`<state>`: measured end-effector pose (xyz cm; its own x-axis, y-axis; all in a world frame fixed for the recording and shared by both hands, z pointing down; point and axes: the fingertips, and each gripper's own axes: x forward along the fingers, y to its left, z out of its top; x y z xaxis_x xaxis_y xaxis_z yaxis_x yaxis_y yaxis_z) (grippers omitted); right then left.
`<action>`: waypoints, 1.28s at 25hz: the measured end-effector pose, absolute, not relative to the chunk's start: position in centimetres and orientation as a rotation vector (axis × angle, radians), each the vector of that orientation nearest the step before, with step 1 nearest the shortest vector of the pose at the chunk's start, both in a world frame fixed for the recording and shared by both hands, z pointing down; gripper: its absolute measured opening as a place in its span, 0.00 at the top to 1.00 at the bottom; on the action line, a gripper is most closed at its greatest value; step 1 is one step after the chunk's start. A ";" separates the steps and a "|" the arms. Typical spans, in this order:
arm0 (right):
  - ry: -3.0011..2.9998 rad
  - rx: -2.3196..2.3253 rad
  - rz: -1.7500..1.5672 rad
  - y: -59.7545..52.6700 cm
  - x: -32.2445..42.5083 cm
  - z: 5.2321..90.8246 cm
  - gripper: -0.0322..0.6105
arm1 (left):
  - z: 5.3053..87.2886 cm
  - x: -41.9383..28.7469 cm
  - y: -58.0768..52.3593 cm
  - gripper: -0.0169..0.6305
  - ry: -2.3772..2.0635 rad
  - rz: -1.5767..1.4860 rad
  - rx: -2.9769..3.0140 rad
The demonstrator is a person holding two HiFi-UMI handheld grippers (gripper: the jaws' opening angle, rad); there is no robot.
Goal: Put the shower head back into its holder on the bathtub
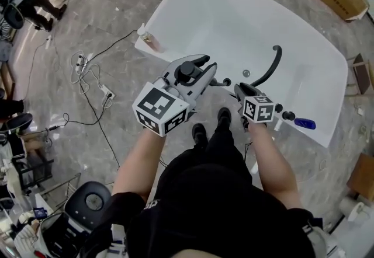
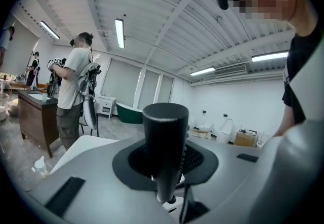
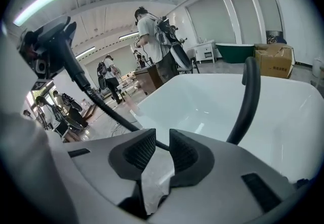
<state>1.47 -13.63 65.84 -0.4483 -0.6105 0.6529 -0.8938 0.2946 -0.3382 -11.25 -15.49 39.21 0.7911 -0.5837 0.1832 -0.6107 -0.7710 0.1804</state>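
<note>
Head view: left gripper (image 1: pixel 197 72) hangs over the near rim of the bathtub (image 1: pixel 234 11), with the shower head (image 1: pixel 187 70) in its jaws. The right gripper (image 1: pixel 242 91) is beside it.
Left gripper view: pads (image 2: pixel 201 159) clamp the shower head's black handle.
Right gripper view: jaws slightly apart, gripping nothing; the hose (image 3: pixel 101 101) runs just beyond them.

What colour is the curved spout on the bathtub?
The curved spout is black, standing out against the white tub; the head view shows it best.

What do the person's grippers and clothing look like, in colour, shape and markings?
The left gripper and right gripper have pale grey moulded shells, each with a white cube bearing black square markers. The fingers are dark with ribbed pads. The person wears a black short-sleeved top.
</note>
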 end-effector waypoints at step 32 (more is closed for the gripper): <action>-2.320 1.720 0.874 -10.6 16.4 55.5 0.93 | 55.4 1.9 -18.4 0.82 -0.935 0.669 2.677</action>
